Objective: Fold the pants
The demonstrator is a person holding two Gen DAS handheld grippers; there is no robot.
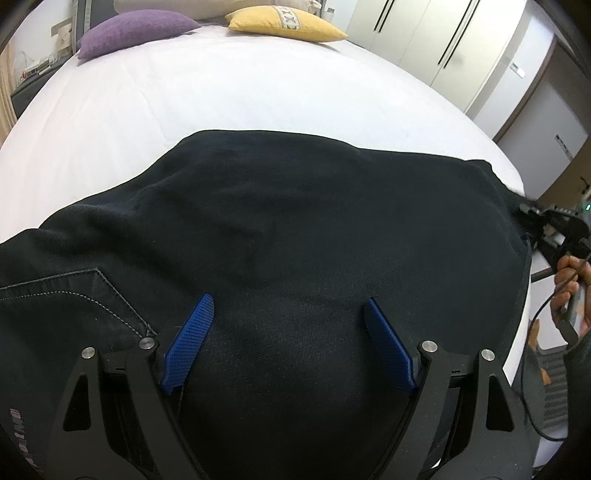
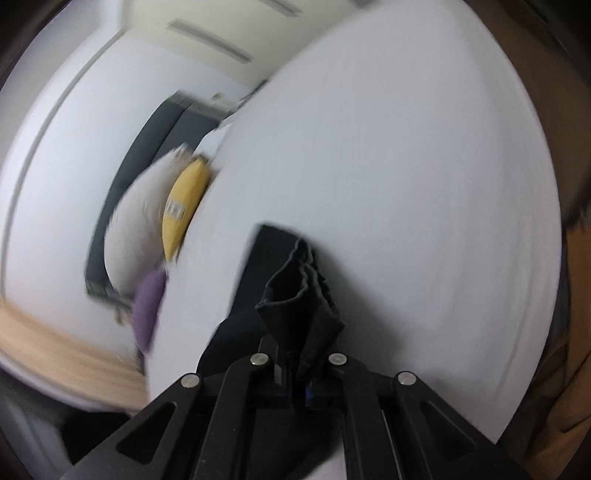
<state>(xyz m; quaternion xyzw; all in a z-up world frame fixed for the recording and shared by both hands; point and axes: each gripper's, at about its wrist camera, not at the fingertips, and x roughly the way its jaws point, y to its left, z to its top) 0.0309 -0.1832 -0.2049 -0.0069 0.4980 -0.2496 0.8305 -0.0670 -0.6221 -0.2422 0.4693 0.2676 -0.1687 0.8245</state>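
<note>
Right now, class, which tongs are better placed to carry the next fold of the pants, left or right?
Right. The right tongs are already shut on a bunched end of the black pants, lifted above the bed. The left tongs hang open over flat cloth, gripping nothing.

Your left gripper hangs over the black pants with its blue fingers spread wide, nothing between them. The pants lie across the white bed, a stitched back pocket at your left. A purple pillow and a yellow pillow sit at the far end. Your right hand shows at the right edge.
</note>
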